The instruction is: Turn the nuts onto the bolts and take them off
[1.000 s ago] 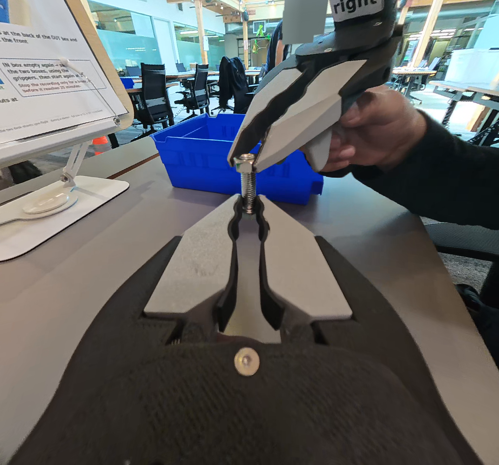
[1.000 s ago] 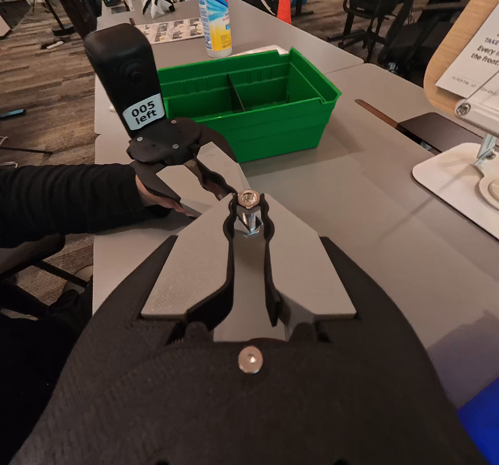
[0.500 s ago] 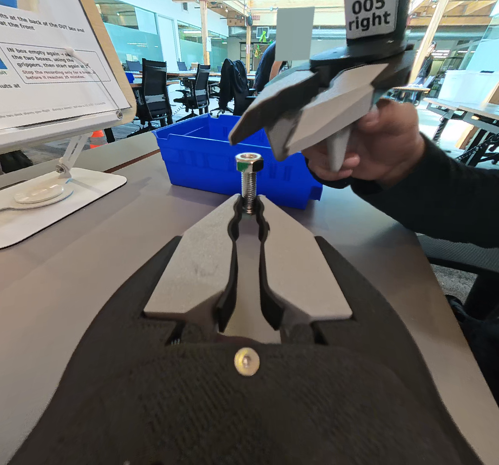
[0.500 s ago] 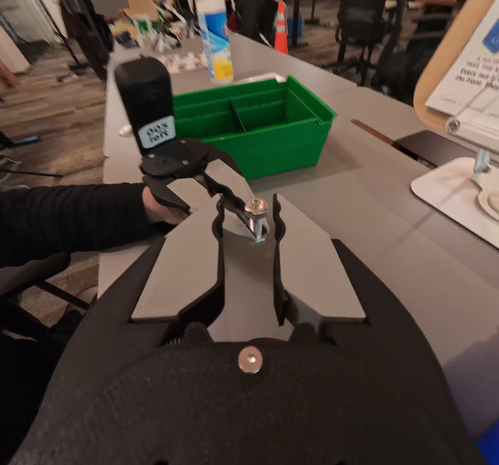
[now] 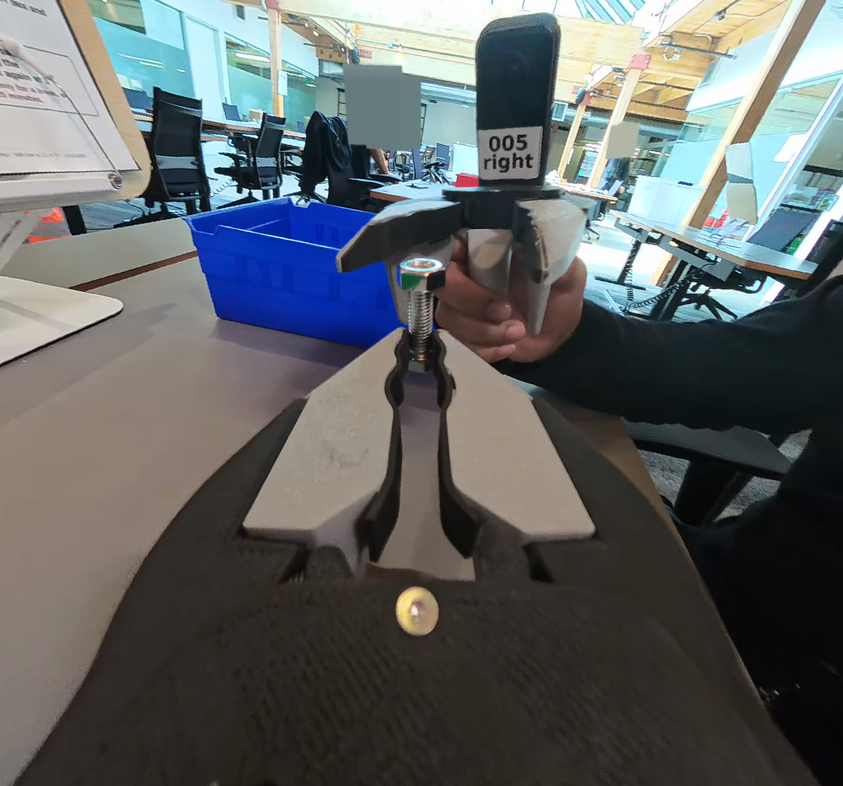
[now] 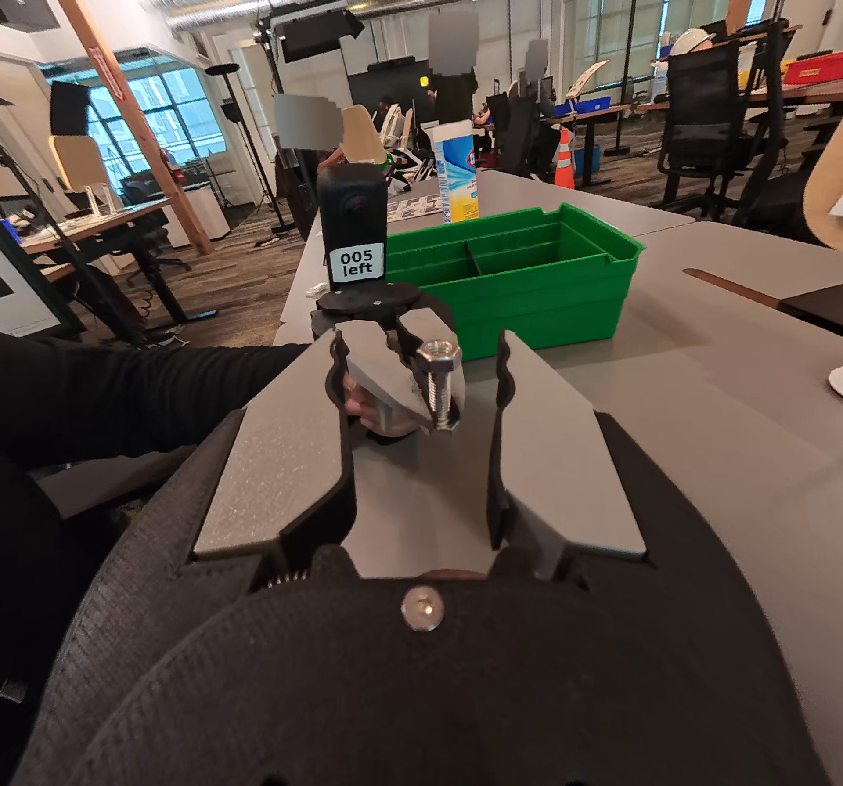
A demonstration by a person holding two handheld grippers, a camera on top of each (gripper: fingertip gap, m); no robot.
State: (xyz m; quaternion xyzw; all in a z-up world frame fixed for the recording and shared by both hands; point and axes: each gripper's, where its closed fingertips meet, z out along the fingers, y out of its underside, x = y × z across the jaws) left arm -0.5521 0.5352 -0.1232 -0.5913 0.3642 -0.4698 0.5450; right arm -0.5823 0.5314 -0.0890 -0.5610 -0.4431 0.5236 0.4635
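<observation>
A silver bolt (image 5: 418, 314) stands upright, with a hex nut (image 5: 422, 275) at its top end. My left gripper (image 5: 419, 353) is shut on the bolt's lower end, just above the grey table (image 5: 137, 399). My right gripper (image 5: 444, 269) is open, just behind the nut, its fingers spread to either side without touching it. In the right wrist view the right gripper (image 6: 419, 346) is open with the nut (image 6: 437, 353) and bolt (image 6: 441, 392) just beyond its fingertips. The left gripper (image 6: 443, 422) holds the bolt from the far side.
A blue bin (image 5: 283, 271) stands behind the bolt in the left wrist view. A green divided bin (image 6: 524, 298) and a wipes canister (image 6: 456, 175) stand farther back in the right wrist view. A document stand (image 5: 54, 80) on a white base (image 5: 41, 312) is at the left. The grippers are tip to tip, or close to it.
My right gripper let go of the nut, opened wide and drew back a little, levelling out. The left gripper kept hold of the bolt.
</observation>
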